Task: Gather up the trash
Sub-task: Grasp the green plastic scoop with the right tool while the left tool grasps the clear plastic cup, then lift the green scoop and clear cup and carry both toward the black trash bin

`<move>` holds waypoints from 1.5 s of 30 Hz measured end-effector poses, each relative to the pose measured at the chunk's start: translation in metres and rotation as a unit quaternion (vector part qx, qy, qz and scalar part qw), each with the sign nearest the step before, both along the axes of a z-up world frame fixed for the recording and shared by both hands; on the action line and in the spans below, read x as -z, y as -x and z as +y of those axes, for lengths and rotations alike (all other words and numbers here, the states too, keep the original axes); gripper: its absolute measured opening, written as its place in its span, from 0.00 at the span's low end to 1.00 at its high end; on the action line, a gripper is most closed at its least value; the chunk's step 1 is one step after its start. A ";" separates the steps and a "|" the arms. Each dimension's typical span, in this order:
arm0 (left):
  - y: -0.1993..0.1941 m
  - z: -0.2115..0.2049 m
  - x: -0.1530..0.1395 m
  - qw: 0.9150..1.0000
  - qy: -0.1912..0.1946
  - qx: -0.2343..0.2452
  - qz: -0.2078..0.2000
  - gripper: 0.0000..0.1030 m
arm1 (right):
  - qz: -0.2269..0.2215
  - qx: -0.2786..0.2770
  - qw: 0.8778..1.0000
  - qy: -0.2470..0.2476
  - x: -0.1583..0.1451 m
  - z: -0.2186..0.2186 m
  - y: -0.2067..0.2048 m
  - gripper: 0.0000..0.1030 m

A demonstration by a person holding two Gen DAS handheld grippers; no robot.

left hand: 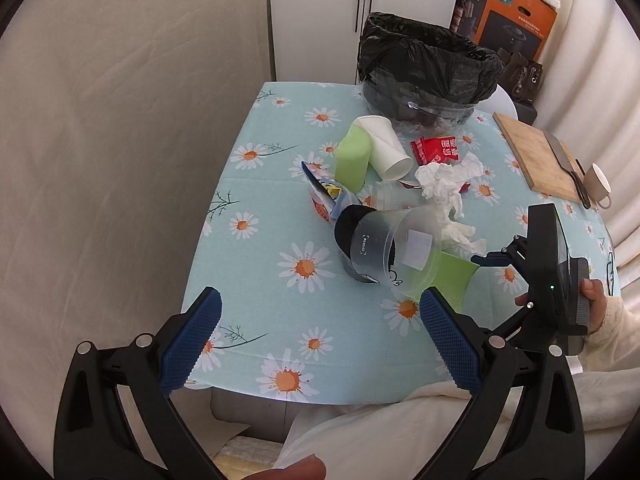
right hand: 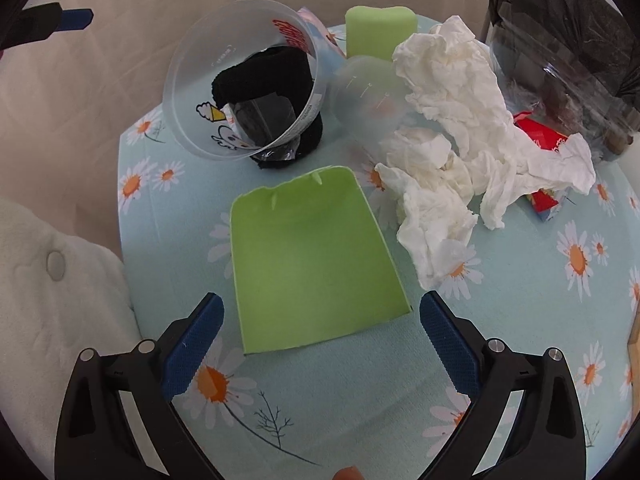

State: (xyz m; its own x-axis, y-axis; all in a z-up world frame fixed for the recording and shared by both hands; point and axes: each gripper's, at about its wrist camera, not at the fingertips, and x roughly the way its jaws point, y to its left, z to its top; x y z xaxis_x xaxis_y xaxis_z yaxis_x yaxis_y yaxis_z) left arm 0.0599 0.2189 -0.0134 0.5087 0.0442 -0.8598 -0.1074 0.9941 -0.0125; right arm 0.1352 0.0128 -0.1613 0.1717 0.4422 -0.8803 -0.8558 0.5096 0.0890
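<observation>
Trash lies on a daisy-print table [left hand: 280,216]: a clear plastic cup [left hand: 396,252] on its side over a black cloth [left hand: 348,224], crumpled white tissue [left hand: 448,188], a flat green sheet [right hand: 312,256], a green cup [left hand: 352,156], a white paper cup [left hand: 388,148], a red wrapper [left hand: 436,148] and a snack packet [left hand: 324,192]. A bin with a black bag [left hand: 428,64] stands at the far edge. My left gripper [left hand: 320,328] is open above the near table edge. My right gripper [right hand: 320,332] is open just before the green sheet.
A wooden cutting board [left hand: 540,156] with a cleaver [left hand: 568,160] and a beige mug [left hand: 598,184] sit at the table's right side. Cardboard boxes [left hand: 516,16] stand behind the bin. A beige curtain [left hand: 120,160] hangs on the left.
</observation>
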 end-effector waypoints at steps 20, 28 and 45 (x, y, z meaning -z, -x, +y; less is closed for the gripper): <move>-0.019 -0.024 0.009 0.992 0.079 0.098 -0.016 0.94 | 0.028 0.126 0.992 0.005 -0.032 -0.066 0.016 0.64; -0.032 -0.053 0.034 0.991 0.002 0.136 -0.014 0.94 | 0.054 0.211 0.976 -0.008 -0.054 -0.110 0.025 0.64; -0.060 -0.109 0.099 0.944 -0.206 0.257 -0.002 0.94 | 0.091 0.324 0.940 -0.050 -0.081 -0.152 0.036 0.64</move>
State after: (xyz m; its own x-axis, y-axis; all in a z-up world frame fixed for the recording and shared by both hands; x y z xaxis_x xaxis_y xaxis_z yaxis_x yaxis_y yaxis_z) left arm 0.1202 0.1098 -0.1125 0.5579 0.1208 -0.8211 0.3905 0.8348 0.3881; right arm 0.0990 -0.1392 -0.0801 0.2845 0.3782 -0.8809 -0.3340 0.9004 0.2787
